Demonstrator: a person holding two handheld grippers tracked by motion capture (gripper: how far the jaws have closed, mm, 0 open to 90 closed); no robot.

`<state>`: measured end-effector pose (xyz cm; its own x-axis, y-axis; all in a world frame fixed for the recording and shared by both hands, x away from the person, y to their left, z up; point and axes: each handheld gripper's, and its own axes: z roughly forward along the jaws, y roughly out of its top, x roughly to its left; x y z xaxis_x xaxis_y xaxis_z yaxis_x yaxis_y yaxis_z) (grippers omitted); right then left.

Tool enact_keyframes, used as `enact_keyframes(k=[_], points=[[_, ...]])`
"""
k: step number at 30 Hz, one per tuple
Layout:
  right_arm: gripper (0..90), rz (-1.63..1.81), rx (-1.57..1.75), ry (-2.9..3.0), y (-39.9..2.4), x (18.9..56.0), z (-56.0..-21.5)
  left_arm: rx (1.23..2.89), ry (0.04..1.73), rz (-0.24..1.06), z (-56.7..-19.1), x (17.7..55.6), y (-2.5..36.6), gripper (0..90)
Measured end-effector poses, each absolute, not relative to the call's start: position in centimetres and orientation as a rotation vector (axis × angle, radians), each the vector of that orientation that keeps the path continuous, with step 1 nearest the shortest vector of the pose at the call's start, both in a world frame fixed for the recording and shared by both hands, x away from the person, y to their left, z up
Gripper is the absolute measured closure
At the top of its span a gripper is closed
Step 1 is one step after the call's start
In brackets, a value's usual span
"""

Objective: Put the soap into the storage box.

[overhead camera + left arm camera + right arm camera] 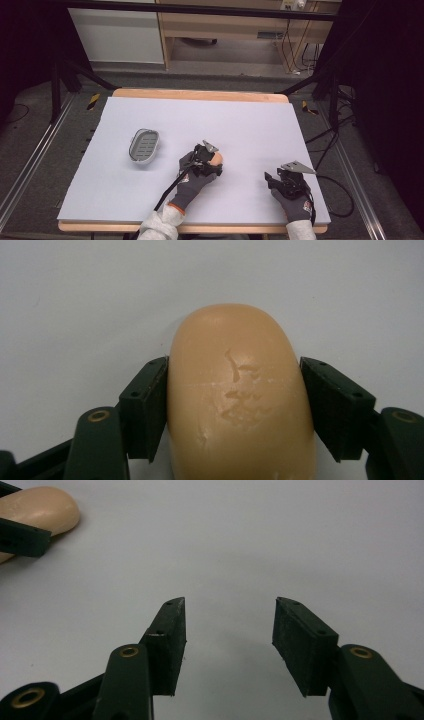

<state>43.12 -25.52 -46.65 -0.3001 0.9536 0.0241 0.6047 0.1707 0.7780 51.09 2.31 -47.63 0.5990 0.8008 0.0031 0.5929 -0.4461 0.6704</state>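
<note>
A peach-coloured bar of soap (240,390) lies on the pale table sheet (240,125) near the middle front. My left gripper (234,385) is shut on it, one black pad pressed flat against each long side. In the high view that gripper (214,162) sits over the soap (221,159), held by a gloved hand. My right gripper (229,630) stands open with only bare sheet between its pads. It rests at the front right (272,179) and points toward the soap (45,510), well apart from it. A grey slotted soap dish (144,146) sits on the table to the left of the soap.
The sheet covers a wooden table whose edge (200,94) shows at the back. Cables trail from both grippers toward the front edge. Black frame rails and floor cables surround the table.
</note>
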Motion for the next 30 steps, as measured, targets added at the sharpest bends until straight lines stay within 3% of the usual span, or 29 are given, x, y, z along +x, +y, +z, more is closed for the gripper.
enact_keyframes(k=[13, 30], points=[[47.6, 0.969, 1.467, 1.975, -25.6, 43.1, -46.6, 2.175, 1.107, 0.374, -47.2, 51.3, 2.8, 31.5], [47.9, 0.982, 1.464, 1.965, -25.5, 43.0, -46.5, 2.140, 1.024, 0.359, -43.7, 49.7, 5.5, 31.7]])
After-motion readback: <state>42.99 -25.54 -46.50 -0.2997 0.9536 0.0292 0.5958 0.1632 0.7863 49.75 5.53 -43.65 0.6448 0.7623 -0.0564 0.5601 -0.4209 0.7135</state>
